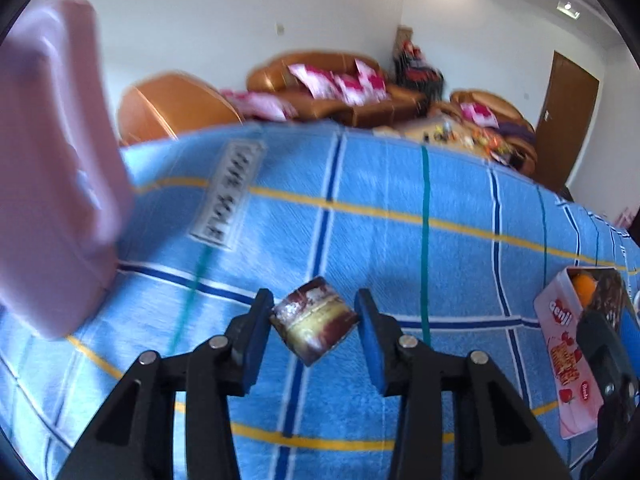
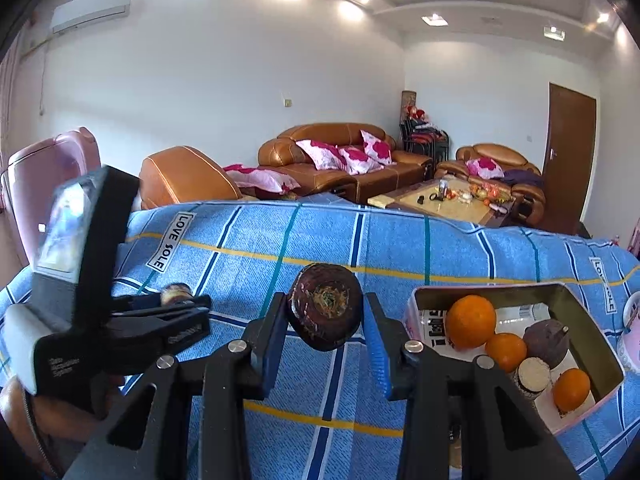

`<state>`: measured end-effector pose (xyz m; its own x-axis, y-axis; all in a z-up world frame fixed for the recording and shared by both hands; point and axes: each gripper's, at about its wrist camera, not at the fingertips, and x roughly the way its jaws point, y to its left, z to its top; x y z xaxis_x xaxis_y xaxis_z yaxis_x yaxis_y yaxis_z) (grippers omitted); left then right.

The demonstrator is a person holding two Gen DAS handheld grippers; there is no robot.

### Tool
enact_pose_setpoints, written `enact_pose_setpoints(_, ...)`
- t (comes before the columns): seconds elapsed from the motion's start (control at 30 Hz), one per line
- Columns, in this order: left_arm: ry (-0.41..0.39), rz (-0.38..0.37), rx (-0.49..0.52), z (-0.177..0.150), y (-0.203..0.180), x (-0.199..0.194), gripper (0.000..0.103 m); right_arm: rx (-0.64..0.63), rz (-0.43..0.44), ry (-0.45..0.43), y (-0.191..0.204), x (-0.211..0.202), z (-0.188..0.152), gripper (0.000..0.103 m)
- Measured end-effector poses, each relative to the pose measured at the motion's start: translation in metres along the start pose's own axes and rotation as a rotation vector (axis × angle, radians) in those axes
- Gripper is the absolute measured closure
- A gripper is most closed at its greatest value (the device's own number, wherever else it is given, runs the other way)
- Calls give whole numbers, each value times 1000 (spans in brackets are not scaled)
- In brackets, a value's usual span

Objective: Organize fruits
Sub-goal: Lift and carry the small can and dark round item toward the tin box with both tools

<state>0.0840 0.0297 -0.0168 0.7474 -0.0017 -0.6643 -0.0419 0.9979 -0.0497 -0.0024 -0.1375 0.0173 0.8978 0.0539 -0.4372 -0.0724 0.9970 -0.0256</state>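
My right gripper [image 2: 325, 316] is shut on a dark purple round fruit [image 2: 325, 306], held above the blue checked cloth. To its right stands a pink tin box [image 2: 420, 300] holding oranges [image 2: 470, 322], a dark purple fruit [image 2: 546, 340] and a cut sugarcane piece [image 2: 532, 376]. My left gripper [image 1: 314, 320] is shut on a short cut sugarcane piece [image 1: 314, 320], brown and yellow. It shows in the right wrist view [image 2: 176, 294] at the left, low over the cloth. The pink box also shows in the left wrist view [image 1: 560, 344] at the right edge.
A blue checked cloth [image 2: 320, 240] covers the table. A pink chair back [image 1: 52, 160] stands at the left. Orange sofas [image 2: 332, 160] and a coffee table [image 2: 448, 200] lie beyond the table's far edge. A pink-white object [image 2: 632, 332] sits right of the box.
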Motion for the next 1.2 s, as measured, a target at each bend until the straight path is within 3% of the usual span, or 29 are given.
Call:
enact_pose_setpoints(0.1,-79,46,15,-5,1,-18,59,-11,-2,-36,2,-7,0,63)
enact_pose_setpoints(0.33,-165,86,-25,-15,14,-40,59,-32,-10,-74,7,-12,1,63)
enact_pose_setpoints(1.2,-205,67,-36,-36,4,-68,59,-44,-23,-67,7,-34,-8,63)
